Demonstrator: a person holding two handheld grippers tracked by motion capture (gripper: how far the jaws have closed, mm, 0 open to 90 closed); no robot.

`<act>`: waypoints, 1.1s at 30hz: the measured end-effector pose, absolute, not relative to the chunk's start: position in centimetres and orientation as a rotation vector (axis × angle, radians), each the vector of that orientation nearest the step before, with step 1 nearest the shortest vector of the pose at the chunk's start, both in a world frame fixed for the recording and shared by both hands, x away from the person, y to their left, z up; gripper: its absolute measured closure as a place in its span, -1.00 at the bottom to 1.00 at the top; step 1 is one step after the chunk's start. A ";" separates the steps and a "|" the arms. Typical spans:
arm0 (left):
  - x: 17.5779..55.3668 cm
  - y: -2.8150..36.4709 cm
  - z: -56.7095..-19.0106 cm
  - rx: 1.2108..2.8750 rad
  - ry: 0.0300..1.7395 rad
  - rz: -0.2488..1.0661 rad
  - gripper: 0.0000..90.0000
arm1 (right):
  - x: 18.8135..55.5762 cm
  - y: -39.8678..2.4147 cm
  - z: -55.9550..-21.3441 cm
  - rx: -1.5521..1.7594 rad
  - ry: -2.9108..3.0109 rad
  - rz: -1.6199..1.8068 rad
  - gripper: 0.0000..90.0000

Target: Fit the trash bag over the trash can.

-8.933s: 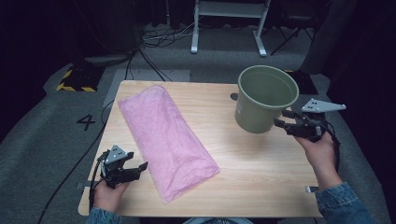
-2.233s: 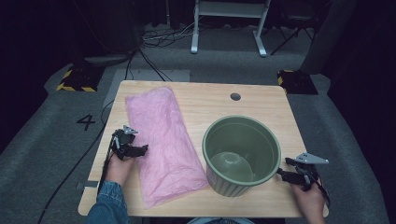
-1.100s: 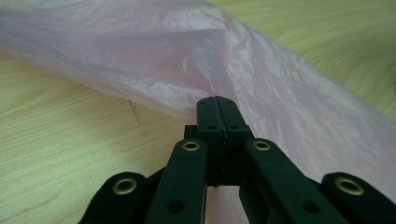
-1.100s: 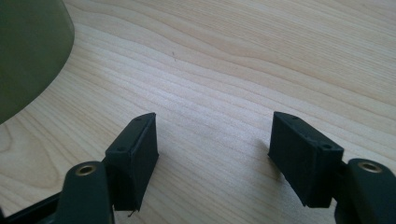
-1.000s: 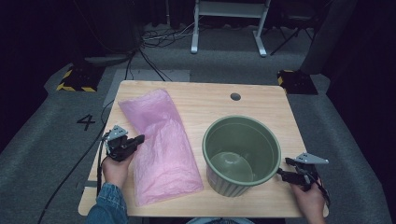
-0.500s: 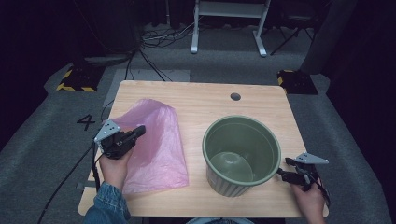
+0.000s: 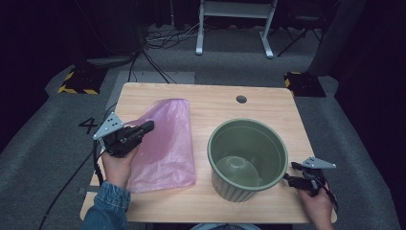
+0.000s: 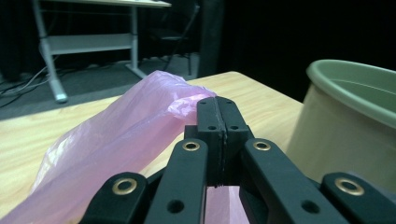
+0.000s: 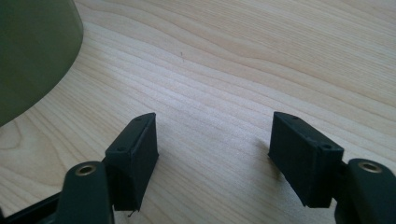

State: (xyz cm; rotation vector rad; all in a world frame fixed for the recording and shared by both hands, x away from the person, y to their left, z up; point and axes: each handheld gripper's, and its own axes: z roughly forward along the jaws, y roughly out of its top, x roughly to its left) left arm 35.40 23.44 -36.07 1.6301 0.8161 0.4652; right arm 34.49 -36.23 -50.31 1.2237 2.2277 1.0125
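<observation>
A pink plastic bag (image 7: 165,143) (image 8: 116,140) lies on the left half of the wooden table (image 7: 210,103), its left side lifted off the wood. My left gripper (image 7: 146,128) (image 8: 217,105) is shut on the bag's edge and holds it raised above the table. A green bucket (image 7: 248,158) (image 8: 355,121) stands upright and empty at the front right. My right gripper (image 7: 289,178) (image 9: 212,140) rests low on the table just right of the bucket (image 9: 32,51), open, with bare wood between its jaws.
A small round hole (image 7: 241,99) sits in the table near its far edge. Beyond the table are a white desk frame (image 7: 234,24), cables on the grey floor and a yellow-and-black striped block (image 7: 76,81) at the left.
My left gripper has risen with the bag's edge, and the bag has folded up and narrowed toward the left. The right gripper and the bucket have stayed still.
</observation>
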 end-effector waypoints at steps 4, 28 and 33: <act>35.7 23.3 -35.1 1.649 0.751 0.437 0.99 | 34.5 -36.2 -50.3 1.224 2.228 1.013 -0.28; 36.8 22.3 -27.1 1.656 0.531 0.375 0.99 | 34.5 -36.0 -50.3 1.187 2.259 1.026 -0.28; 36.6 22.3 -25.7 1.649 0.507 0.372 0.99 | 34.5 -35.9 -50.3 1.180 2.264 1.028 -0.28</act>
